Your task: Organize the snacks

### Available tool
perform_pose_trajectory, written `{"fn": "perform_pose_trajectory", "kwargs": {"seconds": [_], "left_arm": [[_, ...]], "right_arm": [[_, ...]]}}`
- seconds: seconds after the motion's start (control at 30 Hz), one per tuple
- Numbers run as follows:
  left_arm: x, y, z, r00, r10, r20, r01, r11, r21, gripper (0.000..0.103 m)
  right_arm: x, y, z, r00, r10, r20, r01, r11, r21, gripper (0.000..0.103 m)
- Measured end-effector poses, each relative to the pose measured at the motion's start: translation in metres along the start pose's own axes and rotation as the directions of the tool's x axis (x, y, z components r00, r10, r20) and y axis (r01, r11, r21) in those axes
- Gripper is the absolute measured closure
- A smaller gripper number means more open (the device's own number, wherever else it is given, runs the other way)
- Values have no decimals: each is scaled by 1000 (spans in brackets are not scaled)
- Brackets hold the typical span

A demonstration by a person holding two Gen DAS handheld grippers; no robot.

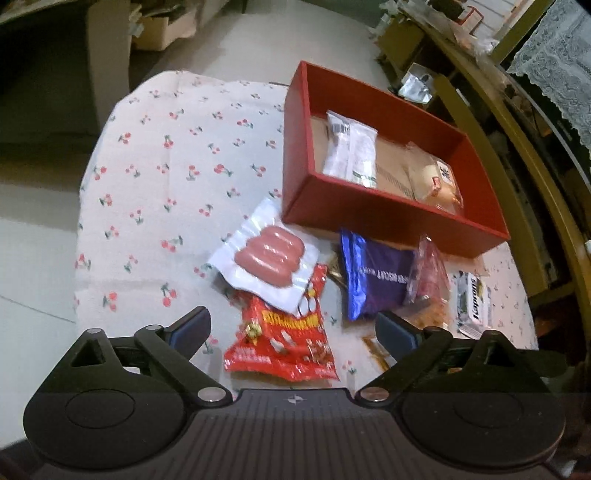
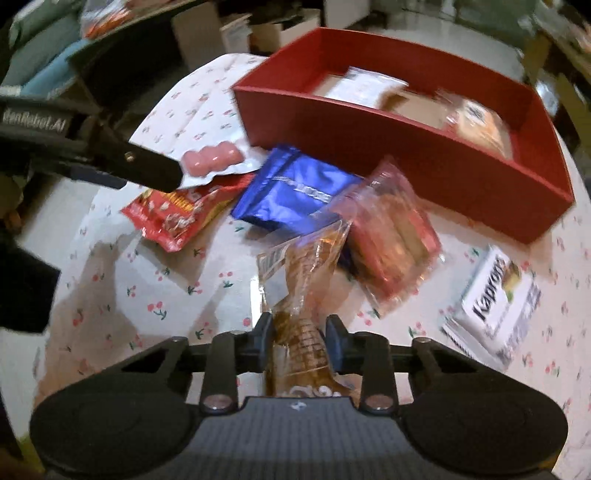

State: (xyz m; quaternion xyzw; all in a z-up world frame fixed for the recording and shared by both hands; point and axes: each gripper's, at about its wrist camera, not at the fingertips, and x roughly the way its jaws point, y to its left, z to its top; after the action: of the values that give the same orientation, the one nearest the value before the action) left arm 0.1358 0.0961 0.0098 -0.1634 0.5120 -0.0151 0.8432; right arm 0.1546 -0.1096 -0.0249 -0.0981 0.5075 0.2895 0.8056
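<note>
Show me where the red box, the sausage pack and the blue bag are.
red box (image 1: 388, 225): left wrist view, front wall.
sausage pack (image 1: 269, 256): left wrist view, on the sausages.
blue bag (image 2: 295, 192): right wrist view, middle of its foil face.

Pale glossy floor (image 1: 258, 33), cluttered olive-framed shelving (image 1: 476, 74), lace curtain (image 1: 554, 62), cardboard boxes (image 1: 162, 26) beyond.
</note>
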Motion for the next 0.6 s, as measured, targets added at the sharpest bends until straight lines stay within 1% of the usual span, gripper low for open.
{"fn": "perform_pose_trajectory", "kwargs": {"seconds": [0.07, 0.17, 0.23, 0.33, 0.4, 0.43, 0.47, 0.53, 0.57, 0.6], "left_arm": [[6, -4, 10, 1000, 26, 3, -26, 999, 33, 5], [22, -8, 27, 998, 70, 6, -70, 995, 72, 5], [36, -11, 35, 995, 98, -10, -97, 989, 108, 5], [54, -18, 41, 992, 117, -38, -108, 977, 183, 6], [65, -23, 43, 988, 145, -43, -132, 964, 233, 7], [71, -24, 43, 986, 156, -54, -138, 959, 246, 11], [75, -23, 42, 984, 161, -72, -139, 960, 245, 13], [75, -24, 40, 983, 168, -70, -146, 957, 249, 14], [74, -25, 38, 983, 168, -71, -145, 956, 257, 17], [73, -26, 36, 984, 163, -73, -139, 955, 262, 19]], "right_arm": [[-3, -10, 1, 1000, 23, 2, -23, 998, 55, 57], [-2, -13, 2, 999, 33, -3, -32, 996, 86, 57], [0, -12, 3, 999, 37, -10, -36, 996, 81, 55], [3, -13, 4, 999, 40, -15, -38, 995, 89, 52], [3, -14, 6, 999, 43, -16, -42, 995, 96, 49], [3, -14, 6, 999, 37, -14, -36, 995, 97, 44], [2, -13, 6, 1000, 26, -13, -25, 995, 93, 39], [2, -10, 7, 1000, 8, -6, -8, 997, 74, 34], [1, -9, 8, 1000, 1, -7, -1, 998, 64, 34], [1, -8, 9, 1000, 0, -6, 1, 998, 58, 33]]}}
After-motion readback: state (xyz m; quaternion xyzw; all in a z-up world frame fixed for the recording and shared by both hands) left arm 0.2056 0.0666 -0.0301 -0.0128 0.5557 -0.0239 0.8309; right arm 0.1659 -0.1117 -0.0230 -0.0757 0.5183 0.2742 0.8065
